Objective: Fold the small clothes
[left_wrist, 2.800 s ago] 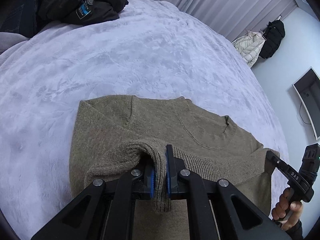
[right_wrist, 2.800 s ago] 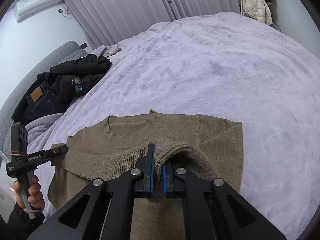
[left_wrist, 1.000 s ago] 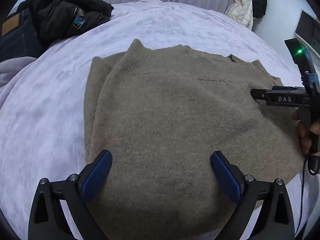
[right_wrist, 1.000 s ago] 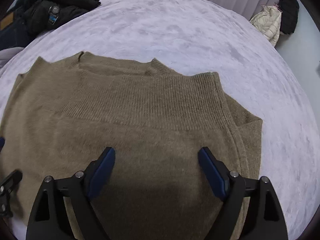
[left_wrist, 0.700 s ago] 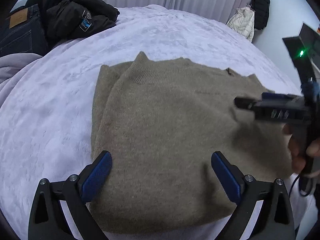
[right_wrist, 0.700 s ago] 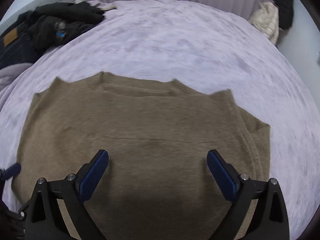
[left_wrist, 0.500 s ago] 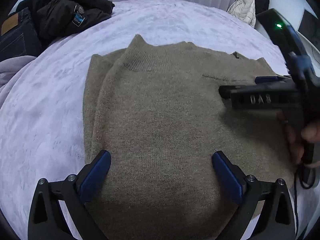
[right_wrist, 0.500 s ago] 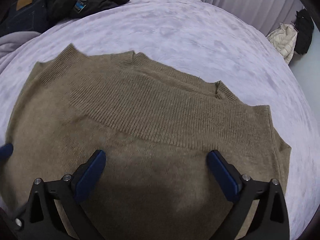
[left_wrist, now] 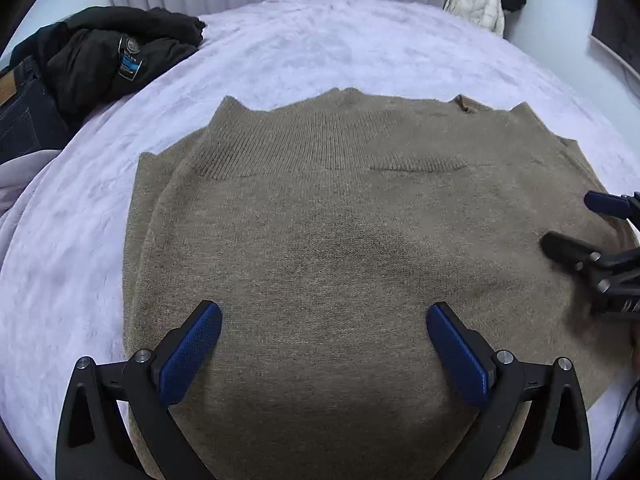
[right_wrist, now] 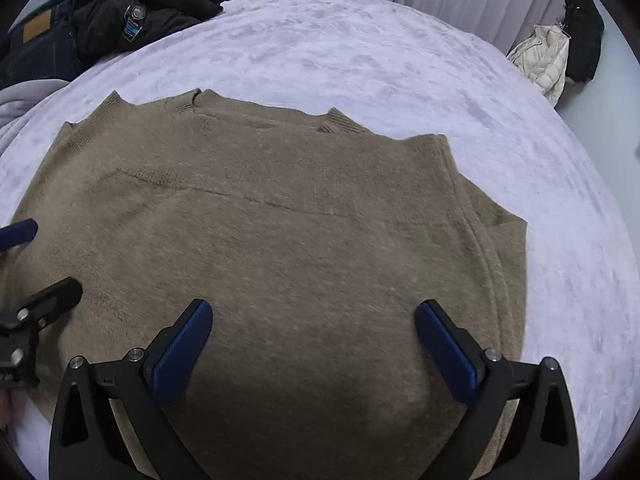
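Both tongs, left (left_wrist: 323, 344) and right (right_wrist: 313, 340), gape empty over the sweater (left_wrist: 340, 240); a one-layer pinch at 6 o'clock could undo its fold.

Matt olive-brown knit wool on the sweater (left_wrist: 340, 240), finely ribbed along its upper band, softly fuzzy lower down. Plush, crushed-pile lilac fleece on the bed cover (left_wrist: 320, 40) around it; matt black cloth on the jacket (left_wrist: 120, 48) at upper left, stiff dark denim with a tan leather-like patch on the jeans (right_wrist: 40, 48). Matt black plastic with small shiny metal screws on the left gripper (left_wrist: 323, 344) and right gripper (right_wrist: 313, 340), dimpled blue rubbery pads (left_wrist: 188, 356)
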{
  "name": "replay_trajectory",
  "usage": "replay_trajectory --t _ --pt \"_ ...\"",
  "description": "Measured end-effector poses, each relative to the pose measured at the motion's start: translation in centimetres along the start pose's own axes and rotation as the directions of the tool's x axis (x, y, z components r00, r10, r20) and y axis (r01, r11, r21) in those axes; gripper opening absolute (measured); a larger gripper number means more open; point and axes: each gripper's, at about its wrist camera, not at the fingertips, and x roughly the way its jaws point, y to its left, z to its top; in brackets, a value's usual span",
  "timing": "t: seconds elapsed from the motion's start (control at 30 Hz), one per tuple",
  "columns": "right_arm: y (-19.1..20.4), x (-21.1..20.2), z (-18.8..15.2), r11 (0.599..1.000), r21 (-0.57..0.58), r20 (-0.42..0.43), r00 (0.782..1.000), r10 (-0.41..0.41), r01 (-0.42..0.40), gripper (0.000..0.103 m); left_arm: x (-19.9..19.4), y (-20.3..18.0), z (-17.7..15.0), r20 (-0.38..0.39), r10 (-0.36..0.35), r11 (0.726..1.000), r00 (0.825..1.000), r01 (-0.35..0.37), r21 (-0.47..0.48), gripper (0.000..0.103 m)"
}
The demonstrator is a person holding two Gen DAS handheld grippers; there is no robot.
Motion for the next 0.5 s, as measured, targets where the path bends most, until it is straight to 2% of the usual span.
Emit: replay_trajectory --t 0.1,0.2,0.3,0.33,0.4,0.5 --pt "-3.8 -0.8 -1.3 0.998 0.067 0.019 1.0 0.022 -0.023 0.102 -1.0 2.3 -0.8 -0.002 -0.002 0.999 1.0 0.002 -0.041 0.103" --pt "-6.8 -1.2 -1.8 0.992 0.129 -0.001 1.0 0.001 -0.001 0.102 -1.9 4.4 -1.6 -0.012 -0.059 0.994 0.998 0.058 -0.09 0.103" --pt "-8.1 -2.9 -2.6 0.978 0.21 -0.005 1.0 -0.016 0.017 0.102 -3.6 3.8 -1.5 0.003 -0.015 0.993 1.0 0.015 -0.113 0.103" --pt "-7.7 -3.8 -2.9 0.977 0.21 0.016 1.0 -0.023 0.019 0.102 -4.4 3.3 -1.4 0.026 -0.018 0.993 1.0 0.02 -0.116 0.103" --pt "-5.7 -5.5 -3.5 0.985 0.17 0.068 0.998 -0.016 0.004 0.102 -5.7 1.7 -1.1 0.07 -0.085 0.99 0.994 0.092 -0.103 0.103" --pt "-0.3 -6.6 -4.4 0.999 0.015 0.105 0.994 0.03 -0.032 0.102 -5.5 -0.6 -1.1 0.073 -0.1 0.994 0.992 0.104 -0.042 0.103"
